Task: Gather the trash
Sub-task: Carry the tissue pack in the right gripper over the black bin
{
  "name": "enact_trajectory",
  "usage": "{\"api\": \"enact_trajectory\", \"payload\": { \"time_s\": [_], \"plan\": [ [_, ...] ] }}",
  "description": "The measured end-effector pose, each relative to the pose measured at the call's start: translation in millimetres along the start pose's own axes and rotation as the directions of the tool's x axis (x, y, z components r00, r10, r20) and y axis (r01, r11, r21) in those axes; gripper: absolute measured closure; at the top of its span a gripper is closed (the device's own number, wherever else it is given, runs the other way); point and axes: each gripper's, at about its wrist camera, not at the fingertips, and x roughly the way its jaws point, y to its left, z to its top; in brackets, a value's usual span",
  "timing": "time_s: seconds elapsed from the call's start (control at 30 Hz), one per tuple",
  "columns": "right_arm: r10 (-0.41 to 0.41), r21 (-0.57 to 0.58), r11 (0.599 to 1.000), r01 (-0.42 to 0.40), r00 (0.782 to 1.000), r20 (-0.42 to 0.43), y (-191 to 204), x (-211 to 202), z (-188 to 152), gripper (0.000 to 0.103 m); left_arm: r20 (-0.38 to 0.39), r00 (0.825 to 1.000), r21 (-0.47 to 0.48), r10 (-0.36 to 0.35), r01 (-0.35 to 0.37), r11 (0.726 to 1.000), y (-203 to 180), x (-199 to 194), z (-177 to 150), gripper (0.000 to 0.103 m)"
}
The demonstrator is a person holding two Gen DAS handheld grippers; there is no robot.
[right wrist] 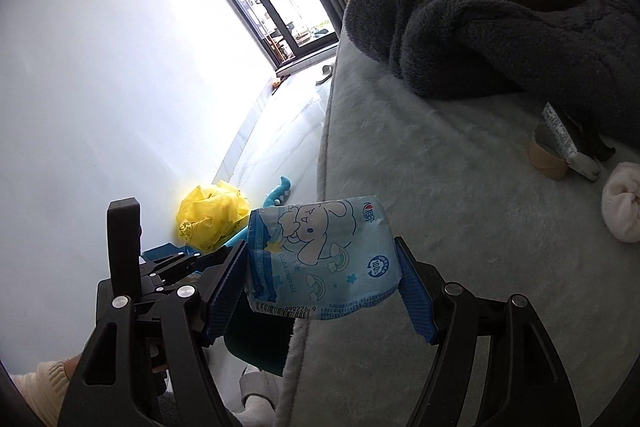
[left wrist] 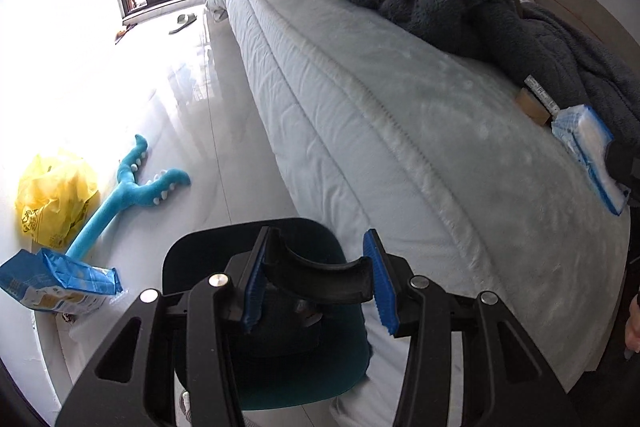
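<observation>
left gripper (left wrist: pixel 318 281) jaws clamp one black bin rim (left wrist: pixel 320 277); right gripper (right wrist: pixel 320 281) jaws clamp one blue tissue pack (right wrist: pixel 320 255) beside bed (right wrist: pixel 460 227).

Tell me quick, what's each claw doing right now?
Left claw: shut on a black curved handle.
Right claw: shut on a blue tissue pack.
</observation>
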Motion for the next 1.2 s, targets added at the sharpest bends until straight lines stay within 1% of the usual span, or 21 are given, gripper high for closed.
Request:
{"api": "enact_trajectory", "payload": {
  "time_s": [0.27,0.57,0.7,0.8,0.83,0.87,1.03,1.2],
  "plan": [
    [0.012,-0.063,0.998,-0.014,0.999,-0.042,33.6,29.2,-5.2,0.031,-0.077,0.997,-0.01,0.026,-0.026,1.0,31.5,8.2,-19.5,0.054],
    [0.008,-0.109,0.994,-0.021,0.993,-0.114,62.8,72.3,-7.6,0.031,-0.186,0.982,-0.026,0.022,-0.027,0.999,64.2,21.8,-35.5,0.054],
    [0.007,-0.135,0.991,-0.025,0.991,-0.13,75.3,85.1,-8.7,0.031,-0.222,0.975,-0.04,0.008,-0.018,0.999,79.4,24.9,-44.2,0.053],
    [0.008,-0.146,0.989,-0.029,0.989,-0.145,85.2,94.6,-11.8,0.031,-0.239,0.971,-0.05,0.001,-0.014,0.999,89.6,24.5,-48.8,0.049],
    [0.006,-0.151,0.988,-0.029,0.989,-0.151,88.1,99.3,-12.9,0.031,-0.245,0.969,-0.055,-0.005,-0.009,0.998,92.9,24.4,-50.0,0.042],
    [0.003,-0.155,0.988,-0.027,0.988,-0.156,89.1,101.3,-13.6,0.031,-0.248,0.969,-0.059,-0.01,-0.004,0.998,94.8,23.8,-50.1,0.036],
    [-0.026,-0.173,0.985,-0.008,0.98,-0.198,97.1,123.5,-21.1,0.031,-0.219,0.975,-0.081,-0.027,0.01,0.997,108.7,14.8,-49.2,0.028],
    [-0.047,-0.189,0.982,0.002,0.971,-0.233,107.9,143.8,-28.1,0.031,-0.178,0.984,-0.108,-0.031,0.011,0.994,125.0,3.3,-46.5,0.027]
  ]
}}
